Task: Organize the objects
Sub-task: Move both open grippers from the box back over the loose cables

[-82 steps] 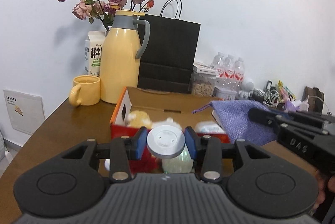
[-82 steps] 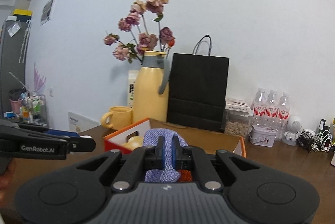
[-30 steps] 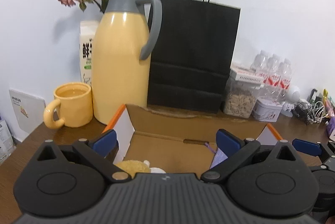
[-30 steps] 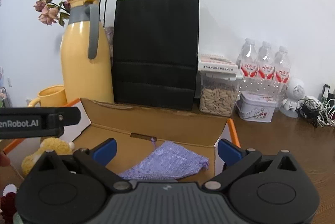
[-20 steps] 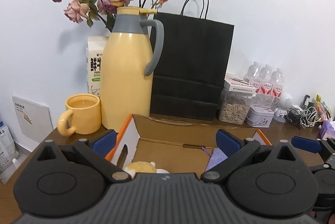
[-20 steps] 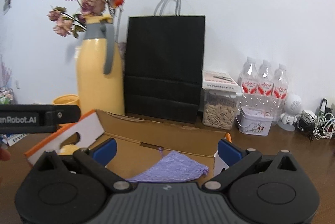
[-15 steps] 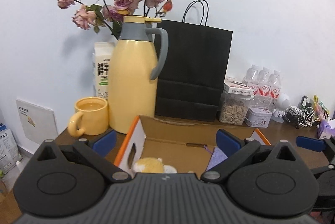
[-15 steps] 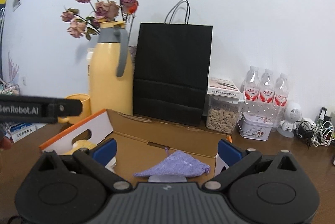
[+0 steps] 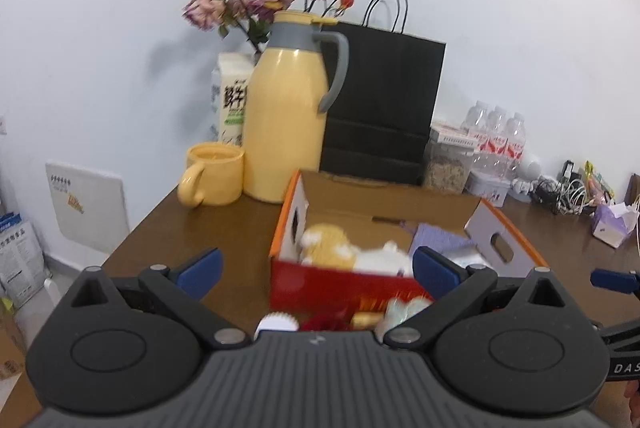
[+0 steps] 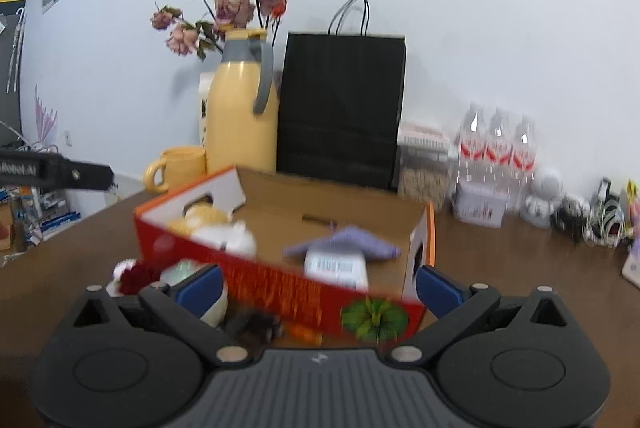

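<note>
Near the table's front edge, in the left wrist view, the left gripper (image 9: pixel 316 266) hangs spread wide and empty before the red cardboard box (image 9: pixel 344 282). Inside the box lie a yellow plush toy (image 9: pixel 330 244) and a purple pouch (image 9: pixel 438 240). Small loose items (image 9: pixel 360 318) sit between box and gripper; blur hides what they are. A careless reach could nudge them off the edge.

In the right wrist view, the right gripper (image 10: pixel 318 288) is likewise released, holding nothing. The box wall (image 10: pixel 276 288) stands just ahead; a low approach might shove the box toward the yellow jug (image 10: pixel 242 112) and mug (image 10: pixel 178 166).
</note>
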`<action>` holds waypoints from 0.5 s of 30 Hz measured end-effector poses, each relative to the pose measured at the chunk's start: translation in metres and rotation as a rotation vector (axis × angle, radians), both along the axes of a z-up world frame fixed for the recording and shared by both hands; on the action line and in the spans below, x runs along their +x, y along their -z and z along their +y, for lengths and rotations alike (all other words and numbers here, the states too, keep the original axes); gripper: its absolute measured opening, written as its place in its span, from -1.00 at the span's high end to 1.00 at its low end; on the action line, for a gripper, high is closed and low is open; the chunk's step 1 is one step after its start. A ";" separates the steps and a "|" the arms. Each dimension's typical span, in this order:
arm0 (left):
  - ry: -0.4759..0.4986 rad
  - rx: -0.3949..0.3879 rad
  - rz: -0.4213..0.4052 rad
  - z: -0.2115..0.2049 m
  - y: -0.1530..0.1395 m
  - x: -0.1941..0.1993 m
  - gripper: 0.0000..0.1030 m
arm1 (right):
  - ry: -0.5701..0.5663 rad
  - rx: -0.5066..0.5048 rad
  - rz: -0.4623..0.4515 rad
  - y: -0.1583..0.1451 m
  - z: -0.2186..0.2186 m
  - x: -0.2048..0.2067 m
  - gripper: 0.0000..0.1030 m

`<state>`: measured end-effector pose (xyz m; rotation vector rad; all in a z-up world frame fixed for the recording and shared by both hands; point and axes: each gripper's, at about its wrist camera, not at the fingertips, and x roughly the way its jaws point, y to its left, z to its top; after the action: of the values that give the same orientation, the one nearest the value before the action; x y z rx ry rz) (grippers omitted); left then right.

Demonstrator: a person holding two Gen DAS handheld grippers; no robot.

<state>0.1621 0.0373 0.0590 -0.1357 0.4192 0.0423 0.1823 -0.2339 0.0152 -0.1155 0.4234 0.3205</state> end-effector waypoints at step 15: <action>0.000 0.004 0.118 0.016 0.037 -0.054 -1.00 | -0.063 0.135 0.205 0.054 -0.014 -0.028 -1.00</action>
<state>0.1079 0.0531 0.0218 -0.1297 0.5371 0.0513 0.1540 -0.2484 -0.0384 0.0363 0.6001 0.4235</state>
